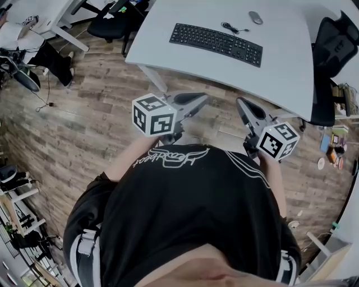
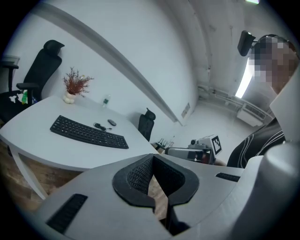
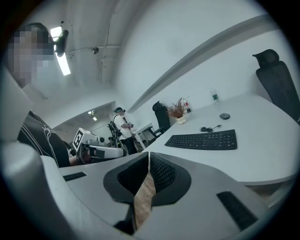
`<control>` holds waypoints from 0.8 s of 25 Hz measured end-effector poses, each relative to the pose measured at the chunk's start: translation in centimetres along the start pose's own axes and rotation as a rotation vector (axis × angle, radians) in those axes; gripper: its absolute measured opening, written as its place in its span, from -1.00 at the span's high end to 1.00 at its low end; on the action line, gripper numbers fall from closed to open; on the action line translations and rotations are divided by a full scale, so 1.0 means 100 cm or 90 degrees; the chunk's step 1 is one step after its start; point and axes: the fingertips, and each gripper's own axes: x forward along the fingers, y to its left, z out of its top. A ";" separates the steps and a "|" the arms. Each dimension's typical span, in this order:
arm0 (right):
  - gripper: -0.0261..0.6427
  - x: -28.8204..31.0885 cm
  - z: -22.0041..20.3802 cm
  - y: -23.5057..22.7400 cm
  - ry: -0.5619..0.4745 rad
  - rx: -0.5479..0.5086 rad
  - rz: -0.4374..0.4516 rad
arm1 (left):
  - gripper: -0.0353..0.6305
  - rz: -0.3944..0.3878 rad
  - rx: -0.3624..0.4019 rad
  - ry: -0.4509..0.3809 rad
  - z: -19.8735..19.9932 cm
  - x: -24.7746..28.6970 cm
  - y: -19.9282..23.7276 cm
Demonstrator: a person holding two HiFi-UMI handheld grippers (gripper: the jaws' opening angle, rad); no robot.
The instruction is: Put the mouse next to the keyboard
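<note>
A black keyboard [image 1: 216, 44] lies on the white table [image 1: 280, 73], far ahead of me. The grey mouse [image 1: 255, 17] rests behind the keyboard's right end, beside a small coil of black cable [image 1: 233, 27]. My left gripper [image 1: 203, 101] and right gripper [image 1: 241, 103] hang over the wooden floor, short of the table's near edge. Both are shut with nothing in them. In the left gripper view the keyboard [image 2: 89, 132] and mouse [image 2: 111, 122] sit at the left, beyond the closed jaws. In the right gripper view the keyboard [image 3: 202, 140] and mouse [image 3: 225, 116] sit at the right.
A black office chair [image 1: 335, 45] stands at the table's right end and another chair [image 1: 115, 19] at its far left. A dried plant in a pot [image 2: 75, 84] and a small bottle [image 2: 106, 100] stand at the table's back. A person [image 3: 123, 125] stands far off.
</note>
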 end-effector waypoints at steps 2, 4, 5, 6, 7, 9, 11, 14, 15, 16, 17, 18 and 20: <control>0.88 0.014 -0.001 0.001 0.011 -0.005 0.002 | 0.87 -0.001 -0.007 -0.004 0.004 -0.004 0.010; 0.88 0.025 -0.002 0.001 0.025 -0.014 0.004 | 0.87 -0.001 -0.008 -0.005 0.007 -0.006 0.018; 0.88 0.030 -0.003 0.000 0.031 -0.017 0.005 | 0.88 0.000 -0.007 -0.004 0.008 -0.005 0.021; 0.88 0.034 -0.003 -0.002 0.034 -0.019 0.006 | 0.87 0.002 -0.007 -0.002 0.009 -0.004 0.025; 0.88 0.037 -0.003 -0.005 0.036 -0.021 0.007 | 0.87 0.003 -0.009 -0.001 0.009 -0.003 0.028; 0.88 0.043 -0.001 -0.013 0.038 -0.024 0.008 | 0.87 0.005 -0.013 0.001 0.010 0.002 0.034; 0.88 0.051 0.003 -0.023 0.040 -0.026 0.009 | 0.88 0.010 -0.013 0.005 0.014 0.008 0.043; 0.88 0.066 0.016 -0.042 0.037 -0.023 0.017 | 0.87 0.023 -0.013 0.004 0.027 0.017 0.062; 0.88 0.073 0.021 -0.049 0.037 -0.022 0.020 | 0.87 0.027 -0.013 0.003 0.033 0.021 0.069; 0.88 0.079 0.026 -0.057 0.037 -0.022 0.022 | 0.88 0.031 -0.014 0.002 0.039 0.026 0.077; 0.88 0.086 0.031 -0.065 0.037 -0.021 0.023 | 0.88 0.033 -0.015 0.002 0.045 0.031 0.084; 0.88 0.092 0.037 -0.073 0.038 -0.021 0.024 | 0.88 0.036 -0.016 0.003 0.051 0.037 0.092; 0.88 0.103 0.049 -0.090 0.037 -0.017 0.024 | 0.87 0.039 -0.018 0.008 0.062 0.051 0.109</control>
